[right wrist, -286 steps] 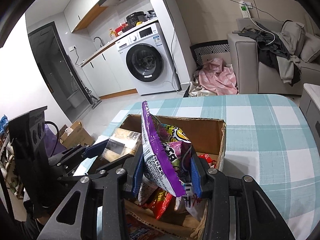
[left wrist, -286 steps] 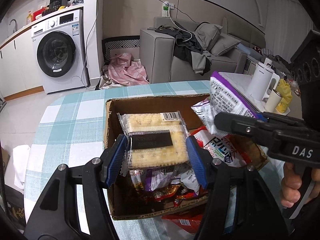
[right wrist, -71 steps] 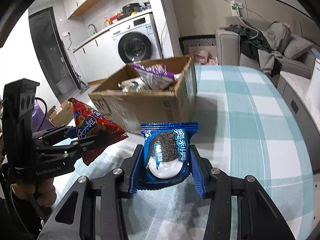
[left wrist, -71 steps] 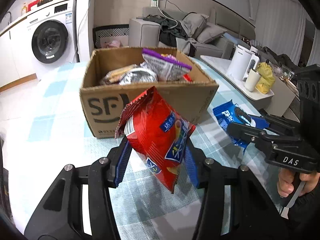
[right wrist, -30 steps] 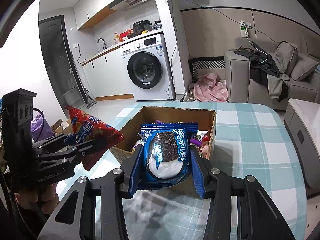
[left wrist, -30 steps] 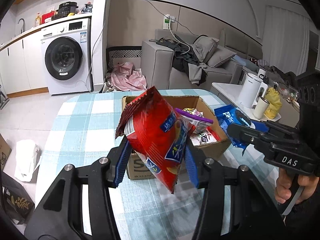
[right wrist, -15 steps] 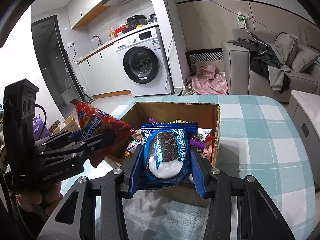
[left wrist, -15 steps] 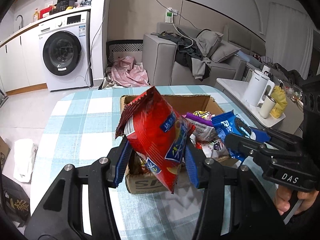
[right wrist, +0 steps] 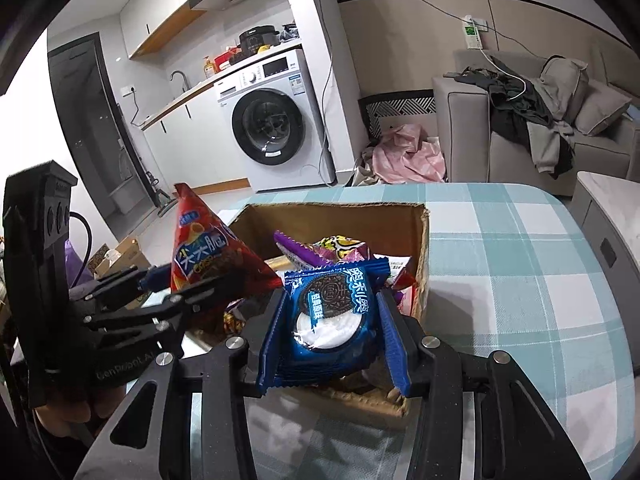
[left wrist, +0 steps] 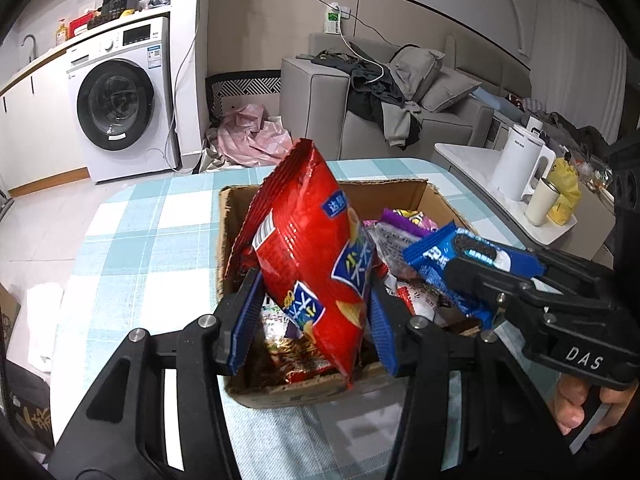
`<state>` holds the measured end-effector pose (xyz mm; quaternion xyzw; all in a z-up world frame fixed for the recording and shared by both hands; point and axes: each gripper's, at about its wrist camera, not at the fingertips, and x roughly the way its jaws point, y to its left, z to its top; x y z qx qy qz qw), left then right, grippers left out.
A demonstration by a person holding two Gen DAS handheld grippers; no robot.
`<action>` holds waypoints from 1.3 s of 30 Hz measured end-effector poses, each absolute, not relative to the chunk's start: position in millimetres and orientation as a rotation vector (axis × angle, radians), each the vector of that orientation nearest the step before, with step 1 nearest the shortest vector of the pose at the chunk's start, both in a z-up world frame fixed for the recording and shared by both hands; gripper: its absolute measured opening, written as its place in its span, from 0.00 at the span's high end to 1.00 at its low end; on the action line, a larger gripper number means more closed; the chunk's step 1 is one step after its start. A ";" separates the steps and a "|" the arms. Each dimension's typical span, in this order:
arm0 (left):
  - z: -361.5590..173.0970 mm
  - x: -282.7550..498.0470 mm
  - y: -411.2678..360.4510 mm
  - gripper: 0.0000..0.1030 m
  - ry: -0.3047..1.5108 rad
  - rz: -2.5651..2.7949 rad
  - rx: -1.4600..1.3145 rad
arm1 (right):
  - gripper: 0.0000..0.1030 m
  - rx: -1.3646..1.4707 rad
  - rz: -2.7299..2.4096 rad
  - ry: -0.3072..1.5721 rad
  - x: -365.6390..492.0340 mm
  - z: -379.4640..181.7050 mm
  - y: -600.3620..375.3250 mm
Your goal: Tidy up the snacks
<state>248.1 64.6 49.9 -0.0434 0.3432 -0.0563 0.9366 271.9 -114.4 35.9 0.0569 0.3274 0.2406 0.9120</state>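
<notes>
We see a table [left wrist: 132,236] in blue-and-white check, and on it an open cardboard box [left wrist: 404,194] already heaped with snack packets. Above the box we hold two more. Our left gripper [left wrist: 312,316] pinches a red chip bag [left wrist: 308,248] by its lower part, so the bag stands tall over the box's near left side. Our right gripper [right wrist: 332,328] is closed on a blue cookie pack [right wrist: 334,312] over the near right side, close beside the red bag. We judge both are about to be dropped in. The risk is the heap: the tall bag could land on the packets, tip over the near wall and slide onto the table. Releasing together, the two grippers could also knock each other.
</notes>
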 end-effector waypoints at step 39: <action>61.5 193.6 62.1 0.01 0.614 -0.088 -0.075 | 0.03 0.125 0.497 0.557 233.5 46.5 -146.1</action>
